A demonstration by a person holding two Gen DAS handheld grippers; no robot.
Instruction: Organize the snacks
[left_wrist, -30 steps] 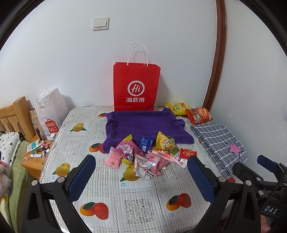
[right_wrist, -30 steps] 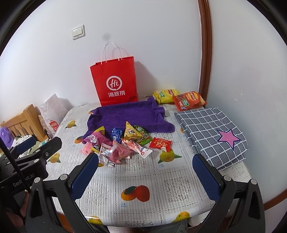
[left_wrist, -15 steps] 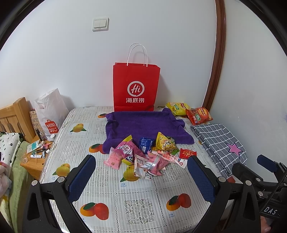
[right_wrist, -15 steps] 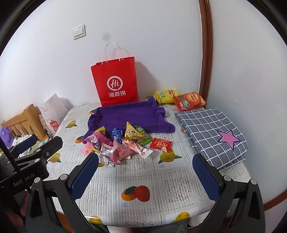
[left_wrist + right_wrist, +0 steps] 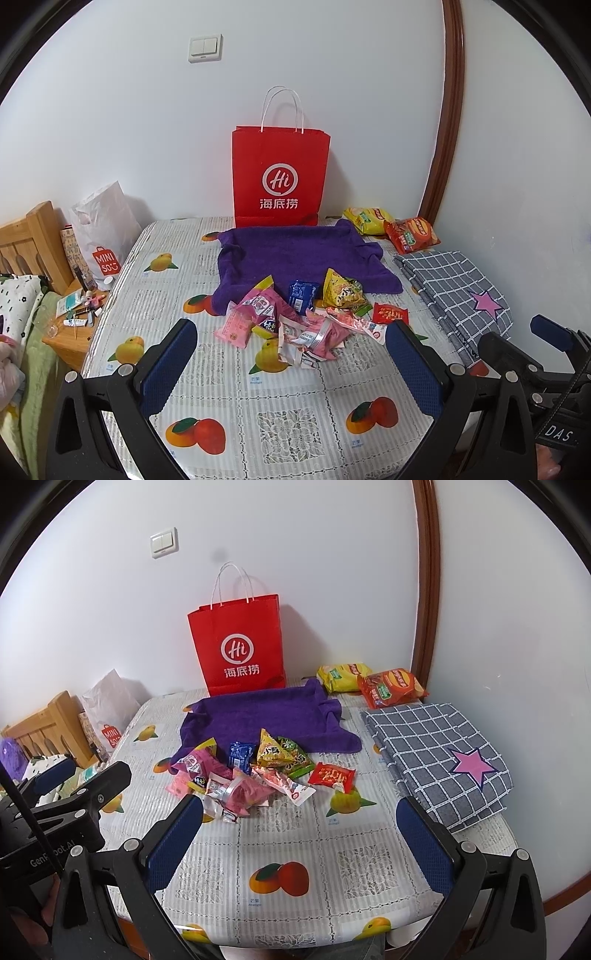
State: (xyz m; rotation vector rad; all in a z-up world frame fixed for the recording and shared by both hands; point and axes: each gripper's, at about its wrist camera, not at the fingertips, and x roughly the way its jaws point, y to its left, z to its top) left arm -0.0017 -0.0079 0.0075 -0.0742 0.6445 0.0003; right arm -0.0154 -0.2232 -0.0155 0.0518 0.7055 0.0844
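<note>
**Both grippers wide and empty above the table**

The left gripper (image 5: 291,354) and right gripper (image 5: 299,830) each stand spread wide, holding nothing and touching nothing. Below them lies a table (image 5: 295,853) under a fruit-print cloth, set against a white wall. A red paper bag (image 5: 280,177) stands at 12 o'clock, with a purple towel (image 5: 295,254) before it and a folded checked cloth (image 5: 436,753) at 2 o'clock. The snack pile (image 5: 295,314) lies at the towel's near edge, at 12 o'clock just beyond both grippers' fingertips.
</note>
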